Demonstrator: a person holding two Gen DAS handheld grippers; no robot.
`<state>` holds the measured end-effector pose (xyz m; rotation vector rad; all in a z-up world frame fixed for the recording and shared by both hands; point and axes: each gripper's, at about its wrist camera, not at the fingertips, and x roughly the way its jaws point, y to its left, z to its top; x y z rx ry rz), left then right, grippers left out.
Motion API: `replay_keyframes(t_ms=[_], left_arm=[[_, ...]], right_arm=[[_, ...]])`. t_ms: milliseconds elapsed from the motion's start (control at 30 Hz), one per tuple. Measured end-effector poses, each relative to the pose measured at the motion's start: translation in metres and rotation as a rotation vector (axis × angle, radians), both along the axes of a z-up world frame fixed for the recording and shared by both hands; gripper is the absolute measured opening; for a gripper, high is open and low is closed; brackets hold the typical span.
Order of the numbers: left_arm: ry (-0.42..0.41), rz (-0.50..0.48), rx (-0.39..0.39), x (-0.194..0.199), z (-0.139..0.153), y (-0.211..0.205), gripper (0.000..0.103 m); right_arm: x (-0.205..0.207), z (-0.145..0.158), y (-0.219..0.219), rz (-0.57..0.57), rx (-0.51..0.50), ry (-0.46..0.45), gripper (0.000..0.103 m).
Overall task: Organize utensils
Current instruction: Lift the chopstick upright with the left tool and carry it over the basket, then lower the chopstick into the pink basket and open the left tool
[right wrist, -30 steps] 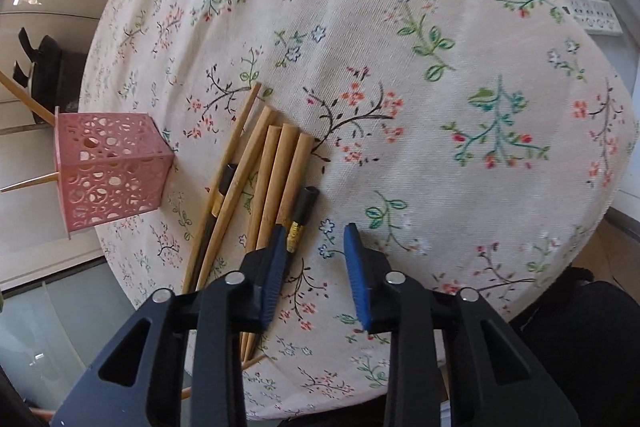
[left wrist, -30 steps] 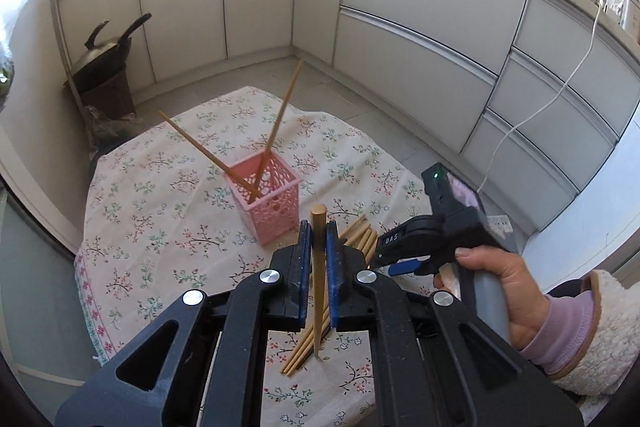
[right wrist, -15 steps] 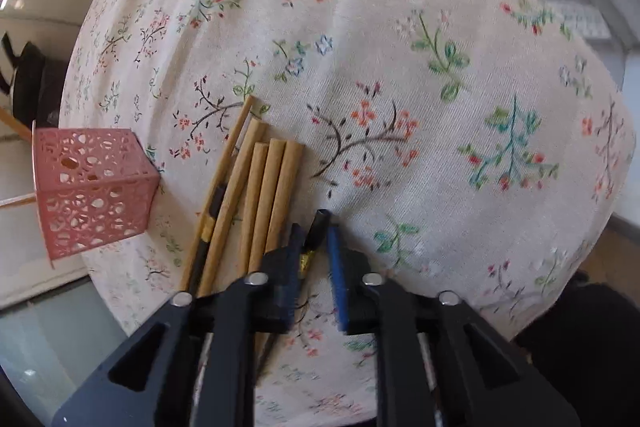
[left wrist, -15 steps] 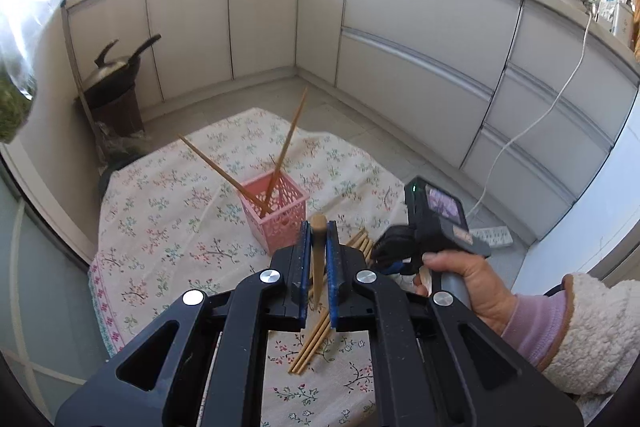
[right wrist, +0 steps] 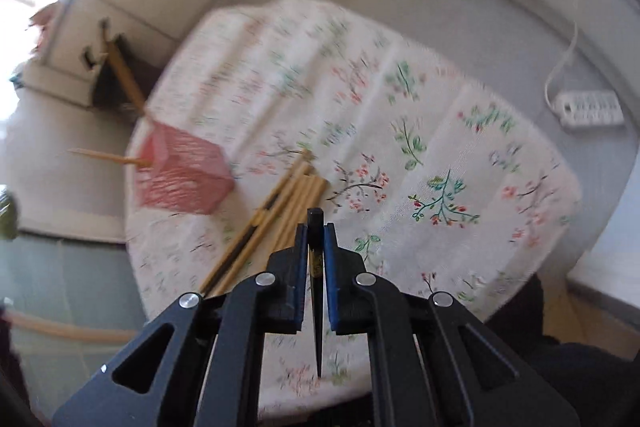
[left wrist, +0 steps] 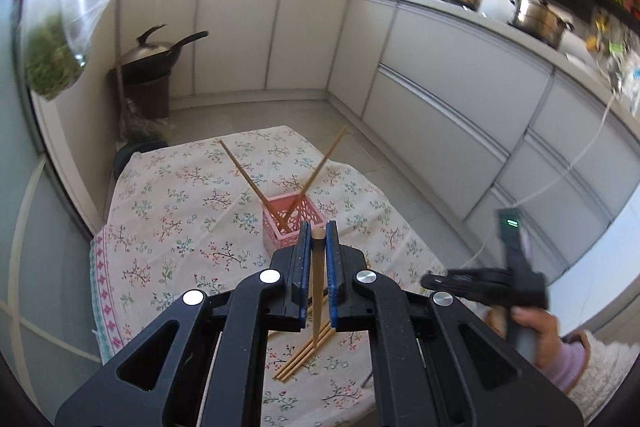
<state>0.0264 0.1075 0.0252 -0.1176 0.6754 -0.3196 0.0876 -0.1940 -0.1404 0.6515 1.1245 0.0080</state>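
My left gripper [left wrist: 318, 231] is shut on a light wooden chopstick [left wrist: 317, 287], held above the floral tablecloth [left wrist: 180, 211]. Just beyond its tips stands a pink perforated holder [left wrist: 290, 223] with two wooden chopsticks [left wrist: 320, 169] leaning out of it. My right gripper [right wrist: 316, 227] is shut on a black chopstick [right wrist: 317, 291], lifted off the cloth [right wrist: 460, 155]. Several wooden chopsticks [right wrist: 288, 203] lie in a bunch on the cloth between it and the pink holder [right wrist: 180, 175]. In the left wrist view the right gripper [left wrist: 430, 281] hangs at the right in a person's hand [left wrist: 536, 335].
White kitchen cabinets [left wrist: 440, 67] curve round behind the table. A black wok [left wrist: 156, 51] sits on a stand at the back left. A white power strip [right wrist: 590, 109] with its cord lies on the floor to the right of the table.
My right gripper closed on the black chopstick beside the bunch and lifted it off the cloth. My left gripper rose with its wooden chopstick and now sits higher over the table.
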Motion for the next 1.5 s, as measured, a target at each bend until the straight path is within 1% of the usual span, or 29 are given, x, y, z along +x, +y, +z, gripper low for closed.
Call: replay_keyframes(t_ms=[133,200,300,400,533,667,767,833,900,1000,1067,1133,1167,1267,1333,1500], left_arm=[[-0.017,0.046,-0.036,0.000,0.015,0.003,0.007],[-0.029,0.064,-0.051,0.002,0.023,0.003,0.007],[-0.048,0.088,-0.064,0.009,0.040,0.002,0.007],[-0.064,0.106,-0.065,0.022,0.057,0.000,0.007],[-0.102,0.131,-0.065,0.039,0.076,-0.004,0.007],[-0.121,0.165,-0.085,0.058,0.084,-0.001,0.007],[-0.118,0.199,-0.094,0.074,0.082,0.003,0.007],[-0.111,0.220,-0.093,0.083,0.077,0.005,0.007],[-0.091,0.239,-0.089,0.094,0.066,0.007,0.007],[-0.058,0.259,-0.108,0.107,0.045,0.013,0.007],[-0.006,0.257,-0.123,0.116,0.024,0.016,0.007],[0.001,0.260,-0.126,0.116,0.015,0.018,0.013],[-0.009,0.267,-0.132,0.114,0.014,0.020,0.016],[-0.058,0.295,-0.177,0.105,0.021,0.029,0.016],[-0.076,0.310,-0.189,0.101,0.027,0.035,0.016],[-0.072,0.324,-0.210,0.103,0.030,0.044,0.018]], right_arm=[[-0.016,0.038,-0.013,0.039,-0.006,-0.081,0.007],[-0.018,0.053,-0.012,0.041,-0.003,-0.110,0.007],[-0.019,0.087,-0.022,0.041,0.014,-0.167,0.008],[-0.008,0.121,-0.032,0.043,0.041,-0.227,0.007],[0.012,0.157,-0.037,0.050,0.075,-0.279,0.007],[0.031,0.181,-0.031,0.069,0.076,-0.311,0.008],[0.047,0.189,-0.023,0.087,0.071,-0.324,0.008],[0.057,0.188,-0.016,0.100,0.071,-0.320,0.007],[0.065,0.184,-0.010,0.112,0.069,-0.312,0.008],[0.080,0.174,0.001,0.131,0.063,-0.288,0.008],[0.088,0.166,0.006,0.137,0.063,-0.272,0.008],[0.095,0.160,0.012,0.143,0.062,-0.254,0.008],[0.098,0.158,0.014,0.146,0.058,-0.248,0.008],[0.106,0.155,0.021,0.152,0.048,-0.237,0.007],[0.110,0.155,0.025,0.156,0.038,-0.235,0.008],[0.121,0.153,0.038,0.168,0.011,-0.223,0.008]])
